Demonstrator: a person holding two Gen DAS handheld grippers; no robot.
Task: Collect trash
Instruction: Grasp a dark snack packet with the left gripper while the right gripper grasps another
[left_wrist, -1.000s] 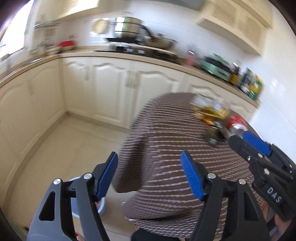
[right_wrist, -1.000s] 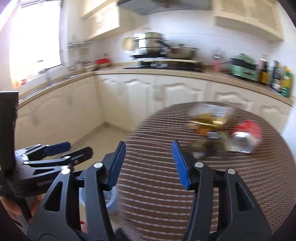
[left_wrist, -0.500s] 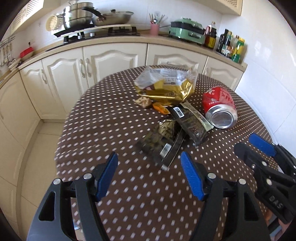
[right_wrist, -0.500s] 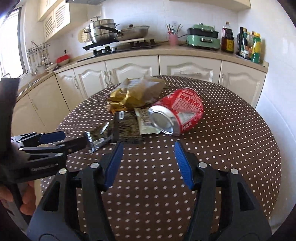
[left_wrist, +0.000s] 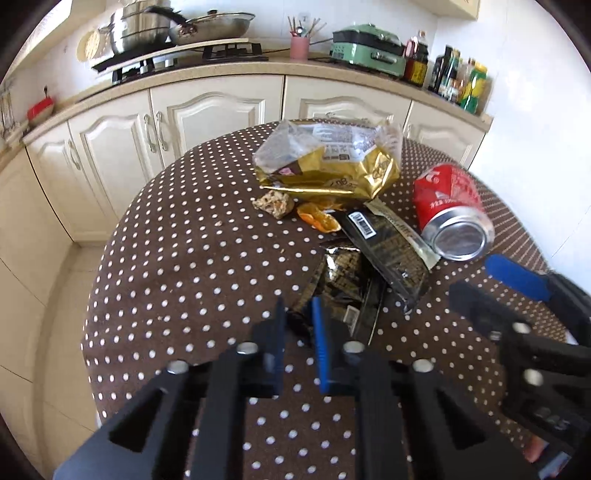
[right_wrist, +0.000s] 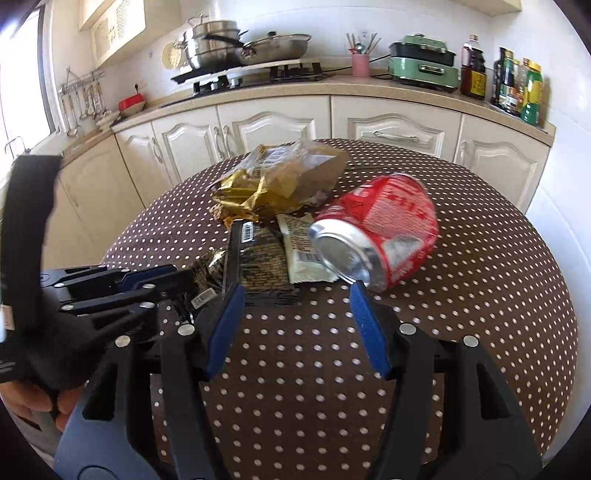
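Left wrist view gives us the food scraps: a crumbly biscuit piece (left_wrist: 274, 202) and a bit of orange peel (left_wrist: 318, 219) on the polka-dot worktop (left_wrist: 192, 266), just near of the gold snack bag (left_wrist: 332, 166). The right wrist view hides the peel behind the bag (right_wrist: 280, 181), but it shows the person's fingers (right_wrist: 33, 404) wrapped round the left claw's handle at the lower left.

The red soda can (right_wrist: 376, 229) lies on its side at the right of the pile, long axis running from far right to near left, silver end facing the near edge. Left of it lie a pale wrapper (right_wrist: 304, 251) and a long dark wrapper (left_wrist: 388, 254), barcode end pointing far. Nearest sits a crumpled dark foil wrapper (left_wrist: 343, 291).

The left claw (left_wrist: 298, 314) has just been closing, its blue pads now nearly together with the near corner of that crumpled foil wrapper pinched between them. The right claw (right_wrist: 295, 293) has just been opening a little: pads stand well apart, holding nothing, the right tip just at the can's near rim; touching or not, I cannot tell.
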